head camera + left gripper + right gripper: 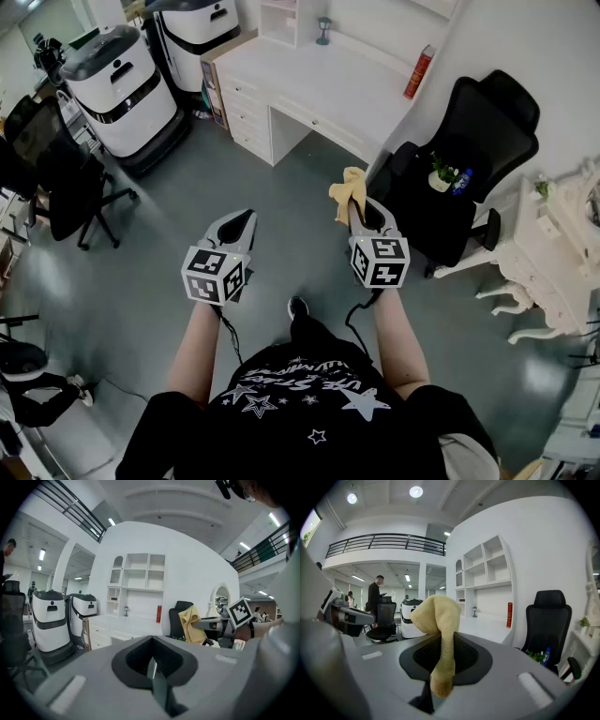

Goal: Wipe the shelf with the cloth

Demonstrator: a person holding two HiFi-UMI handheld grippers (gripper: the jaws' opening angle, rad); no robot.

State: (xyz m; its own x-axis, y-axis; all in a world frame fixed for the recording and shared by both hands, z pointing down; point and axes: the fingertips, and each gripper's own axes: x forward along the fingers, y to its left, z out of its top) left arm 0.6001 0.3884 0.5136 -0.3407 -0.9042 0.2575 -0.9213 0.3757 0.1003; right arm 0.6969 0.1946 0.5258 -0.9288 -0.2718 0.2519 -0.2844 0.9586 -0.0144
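My right hand-held gripper (364,217) is squeezed tight on the yellow cloth (348,189), so I can carry it to the white shelf (487,571). My left hand-held gripper (240,225) is closed and empty.

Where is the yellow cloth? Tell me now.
Head view, right of centre: the cloth is pinched in the right claw, just left of the black office chair.
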